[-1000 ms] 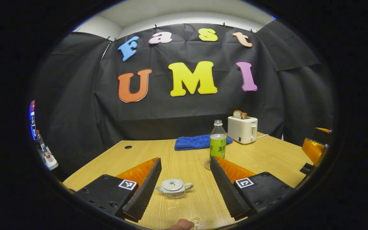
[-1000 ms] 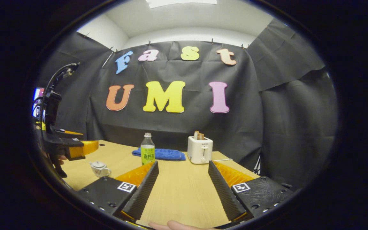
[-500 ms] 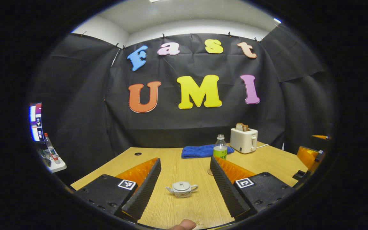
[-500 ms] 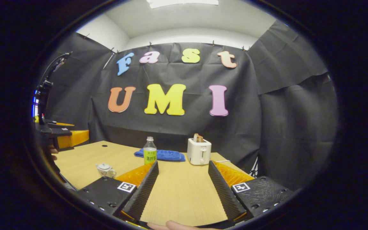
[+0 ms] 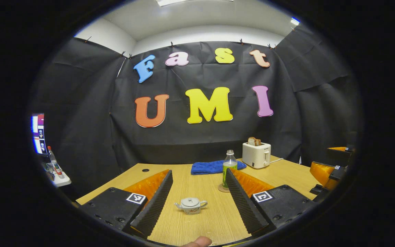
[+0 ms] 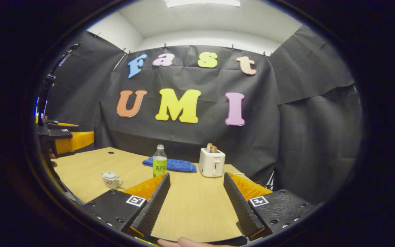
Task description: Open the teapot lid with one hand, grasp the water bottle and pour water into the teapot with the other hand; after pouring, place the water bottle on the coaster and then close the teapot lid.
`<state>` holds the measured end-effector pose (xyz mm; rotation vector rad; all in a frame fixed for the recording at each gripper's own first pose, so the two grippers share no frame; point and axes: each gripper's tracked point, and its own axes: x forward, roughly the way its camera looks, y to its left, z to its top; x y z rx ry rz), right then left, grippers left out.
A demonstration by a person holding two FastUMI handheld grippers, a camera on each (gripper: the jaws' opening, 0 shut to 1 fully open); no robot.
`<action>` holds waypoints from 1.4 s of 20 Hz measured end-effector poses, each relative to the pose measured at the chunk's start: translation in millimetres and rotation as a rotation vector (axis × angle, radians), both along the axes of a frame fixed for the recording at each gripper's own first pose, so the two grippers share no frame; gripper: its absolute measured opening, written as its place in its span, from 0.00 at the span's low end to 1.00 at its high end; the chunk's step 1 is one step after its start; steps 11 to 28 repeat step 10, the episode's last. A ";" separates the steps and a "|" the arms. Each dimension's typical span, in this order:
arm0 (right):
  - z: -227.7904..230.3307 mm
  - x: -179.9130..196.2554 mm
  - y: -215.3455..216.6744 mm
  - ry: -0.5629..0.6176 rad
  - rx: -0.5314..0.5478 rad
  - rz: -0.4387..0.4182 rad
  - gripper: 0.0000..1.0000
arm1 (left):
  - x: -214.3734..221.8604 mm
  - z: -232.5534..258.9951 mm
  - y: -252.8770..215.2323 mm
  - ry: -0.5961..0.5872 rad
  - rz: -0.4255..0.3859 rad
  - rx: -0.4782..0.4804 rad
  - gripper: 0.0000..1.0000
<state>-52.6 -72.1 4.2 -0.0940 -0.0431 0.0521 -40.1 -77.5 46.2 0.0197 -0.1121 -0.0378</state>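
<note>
Left gripper [image 5: 197, 200] hanging spread wide above the near edge of the table [image 5: 286, 173], grasping nothing. Teapot [image 5: 191, 205] sitting between its fingers in the left gripper view, lid [image 5: 190, 201] on, contents hidden. Coaster [image 5: 222, 188] peeking out under the water bottle [image 5: 229, 167] in that view, partly masked by one finger [image 5: 242, 202]; coaster not distinguishable in the right gripper view, bottle base cut off there by a finger [image 6: 151, 209]. Bottle standing upright toward the table's middle, capped, liquid level hard to judge behind the green label. Blue cloth [image 5: 214, 167] lying just behind the bottle. Toaster [image 6: 212, 162] standing near the far right corner, slice of bread [image 6: 212, 148] sticking up from its slot. Right gripper [image 6: 196, 200] also spread wide and gripping nothing, bare tabletop between its fingers; teapot [image 6: 110, 179] appearing well to its left, near the table's left edge. Fingertip [image 5: 199, 242] showing at the bottom, cut off.
</note>
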 end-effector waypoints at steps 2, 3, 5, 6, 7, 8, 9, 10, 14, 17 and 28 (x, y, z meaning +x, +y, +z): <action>-3.1 2.1 -0.6 0.007 0.002 0.002 0.94 | -0.4 -1.7 1.0 0.002 0.002 0.004 0.97; -5.6 2.8 -1.0 0.012 -0.001 0.003 0.94 | 0.4 -3.6 2.5 0.007 0.007 0.008 0.97; -6.6 4.3 -0.7 0.014 -0.006 0.002 0.94 | 1.5 -5.5 5.2 0.015 0.020 0.014 0.97; -7.2 4.4 -0.8 0.015 -0.008 0.003 0.94 | 1.8 -5.8 5.5 0.018 0.020 0.015 0.97; -8.3 5.2 0.4 0.016 -0.011 0.007 0.94 | 1.9 -7.2 4.2 0.018 0.017 0.016 0.97; -8.9 5.7 0.9 0.016 -0.013 0.010 0.94 | 2.1 -6.5 3.1 0.016 0.015 0.018 0.97; -9.3 6.8 -0.8 0.017 -0.015 0.008 0.94 | 2.8 -6.5 2.5 0.014 0.017 0.021 0.97; -9.9 7.3 -1.7 0.019 -0.016 0.005 0.94 | 3.0 -6.8 3.1 0.013 0.019 0.025 0.97; -9.9 7.3 -1.7 0.019 -0.016 0.005 0.94 | 3.0 -6.8 3.1 0.013 0.019 0.025 0.97; -9.9 7.3 -1.7 0.019 -0.016 0.005 0.94 | 3.0 -6.8 3.1 0.013 0.019 0.025 0.97; -9.9 7.3 -1.7 0.019 -0.016 0.005 0.94 | 3.0 -6.8 3.1 0.013 0.019 0.025 0.97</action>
